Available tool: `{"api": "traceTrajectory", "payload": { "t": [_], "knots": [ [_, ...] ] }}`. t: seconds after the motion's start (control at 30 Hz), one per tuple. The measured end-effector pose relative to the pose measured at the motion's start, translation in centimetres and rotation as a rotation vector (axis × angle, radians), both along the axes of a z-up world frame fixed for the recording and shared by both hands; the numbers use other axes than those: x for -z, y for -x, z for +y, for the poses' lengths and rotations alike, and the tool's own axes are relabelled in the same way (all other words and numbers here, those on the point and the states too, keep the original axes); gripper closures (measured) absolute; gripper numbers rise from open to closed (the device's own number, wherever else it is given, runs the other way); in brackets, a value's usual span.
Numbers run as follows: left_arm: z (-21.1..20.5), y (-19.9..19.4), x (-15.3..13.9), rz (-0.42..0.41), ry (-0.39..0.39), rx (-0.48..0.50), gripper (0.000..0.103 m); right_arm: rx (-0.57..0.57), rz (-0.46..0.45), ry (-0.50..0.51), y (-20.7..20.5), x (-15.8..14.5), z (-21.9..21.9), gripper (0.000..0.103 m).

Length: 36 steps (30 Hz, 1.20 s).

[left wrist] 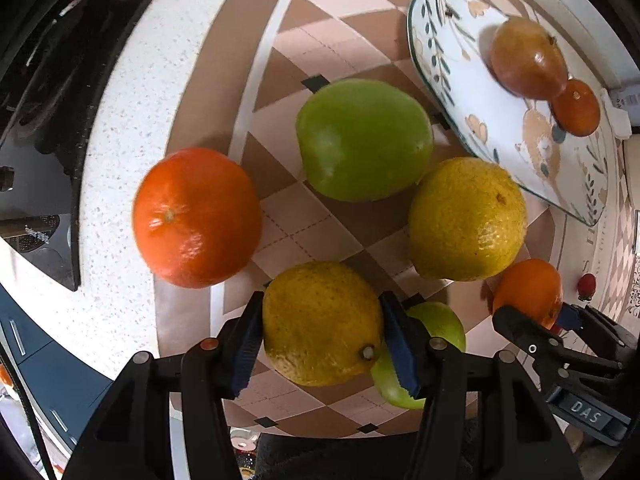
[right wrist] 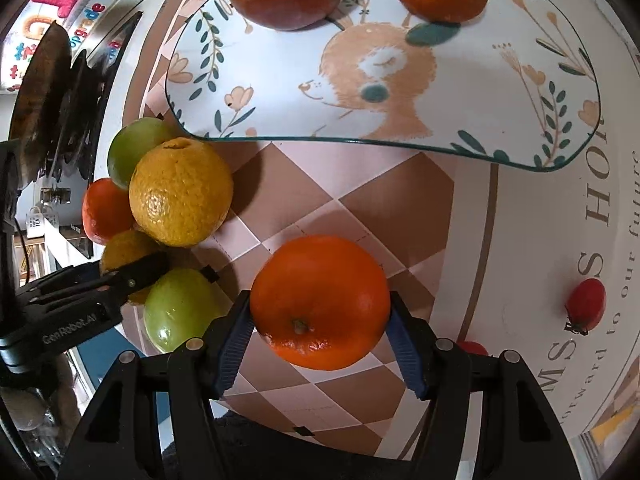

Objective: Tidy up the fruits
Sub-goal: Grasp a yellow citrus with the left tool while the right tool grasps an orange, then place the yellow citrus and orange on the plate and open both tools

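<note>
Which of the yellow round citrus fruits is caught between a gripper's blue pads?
The yellow citrus fruit with the stem nub, clamped in the left gripper. The other yellow fruit lies free beside the plate.

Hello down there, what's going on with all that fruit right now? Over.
Left gripper shut on a yellow citrus. Right gripper shut on an orange. Plate ahead, two fruits on it, path clear.

We seem to be in a home: a speckled white countertop [left wrist: 120, 128] at the left, a checkered mat [right wrist: 360, 216] printed with "HOME" lettering, and a child's deer-patterned plate [right wrist: 280, 92] across the top.
</note>
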<state>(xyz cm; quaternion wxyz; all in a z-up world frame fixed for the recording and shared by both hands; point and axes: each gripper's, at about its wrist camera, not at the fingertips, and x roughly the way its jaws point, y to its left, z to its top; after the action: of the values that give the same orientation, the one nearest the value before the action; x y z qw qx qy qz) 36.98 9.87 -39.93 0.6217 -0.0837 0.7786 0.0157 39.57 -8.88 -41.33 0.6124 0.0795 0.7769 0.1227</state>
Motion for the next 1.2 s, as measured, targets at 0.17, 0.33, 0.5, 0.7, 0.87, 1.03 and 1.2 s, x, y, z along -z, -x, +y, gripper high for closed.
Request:
{"api": "traceTrajectory", "payload": {
  "t": [0.17, 0.33, 0.5, 0.7, 0.87, 1.03, 1.2],
  "knots": [
    [0.6, -0.4, -4.1, -0.068, 0.030, -0.005, 0.050, 0.043, -0.042, -0.041, 0.0, -2.1, -1.2, 0.037],
    [0.0, -3.0, -8.6, -0.153, 0.083, -0.002, 0.050, 0.115, -0.120, -0.080, -2.4, -5.9, -3.6, 0.037],
    [-1.8, -8.8, -9.5, -0.189, 0.096, 0.038, 0.050, 0.173, -0.161, -0.042, -5.8, -6.7, -6.1, 0.037],
    [-3.1, -14.9, -6.0, -0.130, 0.084, 0.051, 0.049, 0.199, -0.137, -0.018, -8.9, -4.1, -7.4, 0.037],
    [-2.6, -18.3, -2.4, -0.034, 0.090, -0.019, 0.049, 0.189, -0.109, 0.005, -9.4, -1.4, -7.2, 0.037],
    [-2.3, -19.7, -0.5, 0.013, 0.114, -0.074, 0.049, 0.180, -0.090, 0.010, -9.3, 0.1, -7.4, 0.037],
    [-2.5, -19.9, 0.7, 0.042, 0.115, -0.100, 0.049, 0.207, -0.068, -0.030, -9.2, 0.4, -8.2, 0.036]
  ]
}}
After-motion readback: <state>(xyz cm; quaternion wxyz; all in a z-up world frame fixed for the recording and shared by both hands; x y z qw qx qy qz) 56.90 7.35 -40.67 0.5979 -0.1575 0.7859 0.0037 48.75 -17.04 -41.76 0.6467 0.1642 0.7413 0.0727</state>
